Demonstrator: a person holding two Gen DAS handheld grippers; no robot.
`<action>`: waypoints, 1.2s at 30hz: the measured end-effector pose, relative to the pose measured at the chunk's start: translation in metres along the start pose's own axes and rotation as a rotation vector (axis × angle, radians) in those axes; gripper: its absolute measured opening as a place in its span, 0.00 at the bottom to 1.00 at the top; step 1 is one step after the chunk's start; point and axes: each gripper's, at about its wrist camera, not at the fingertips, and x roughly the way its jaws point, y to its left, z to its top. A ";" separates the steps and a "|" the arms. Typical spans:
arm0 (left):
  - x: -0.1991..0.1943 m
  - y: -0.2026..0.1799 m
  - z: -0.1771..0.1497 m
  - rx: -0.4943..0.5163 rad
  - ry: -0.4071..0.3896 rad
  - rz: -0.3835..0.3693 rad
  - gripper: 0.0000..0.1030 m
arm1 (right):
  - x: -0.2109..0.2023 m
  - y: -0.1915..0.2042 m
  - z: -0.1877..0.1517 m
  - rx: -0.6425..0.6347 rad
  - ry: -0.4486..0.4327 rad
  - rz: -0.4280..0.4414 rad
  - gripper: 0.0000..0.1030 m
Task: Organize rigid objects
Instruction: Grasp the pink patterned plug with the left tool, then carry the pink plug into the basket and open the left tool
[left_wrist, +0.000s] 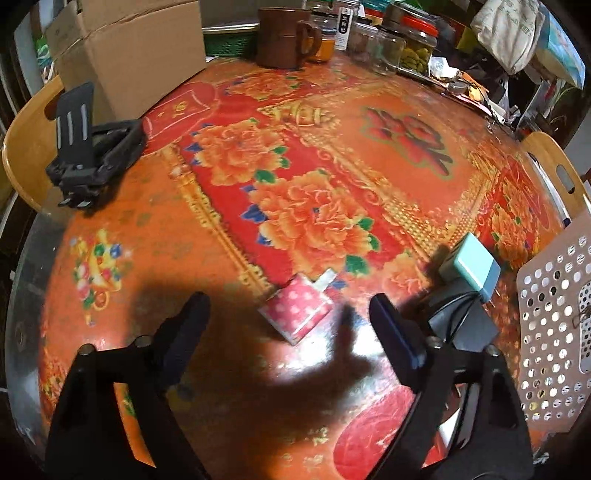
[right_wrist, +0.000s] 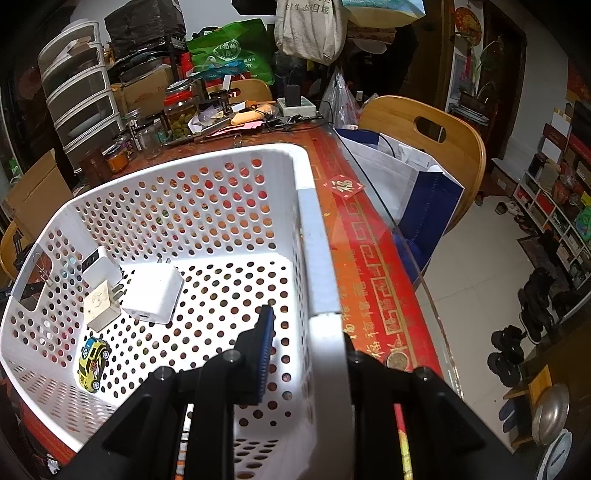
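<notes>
Pink box: a small pink box with white dots (left_wrist: 297, 312) lies flat on the table, tilted corner-on, just ahead of the left gripper and between the lines of its two fingers, touching neither.
Left gripper: left gripper (left_wrist: 288, 325) points down at the tabletop, jaws standing apart, nothing between the pads; its shadow falls across the box and the cloth.
Teal block: a pale teal block (left_wrist: 471, 267) sits to the right of the pink box, resting against a dark grey device with a cable (left_wrist: 463, 317) just beside the right-hand finger.
Basket: white perforated basket (right_wrist: 317, 236) stands at the table's right edge; in the left wrist view only its holed wall shows at far right.
Basket contents: a white charger cube (right_wrist: 153, 291), a cream plug adapter (right_wrist: 101, 304) touching it, a white rectangular item (right_wrist: 100, 263) behind them, and a yellow toy car (right_wrist: 93, 363) nearer the front wall, apart from the rest.
Right gripper: right gripper (right_wrist: 306, 347) is clamped on the basket's right rim, one blue-padded finger inside the wall, the other outside.
Table: round table (left_wrist: 155, 236) under a red and orange floral cloth.
Far side: black phone stand (left_wrist: 85, 144) at left, cardboard box (left_wrist: 129, 48), brown mug (left_wrist: 280, 37), glass jars (left_wrist: 406, 44).
</notes>
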 end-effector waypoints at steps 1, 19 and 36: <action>0.000 -0.003 -0.001 0.001 0.004 0.002 0.70 | 0.000 0.000 0.000 -0.002 0.002 -0.002 0.19; -0.057 -0.014 -0.015 0.051 -0.232 0.214 0.34 | 0.000 0.000 -0.001 -0.012 -0.005 0.001 0.19; -0.171 -0.106 -0.013 0.207 -0.318 0.021 0.34 | 0.000 -0.001 0.000 -0.015 -0.008 0.018 0.19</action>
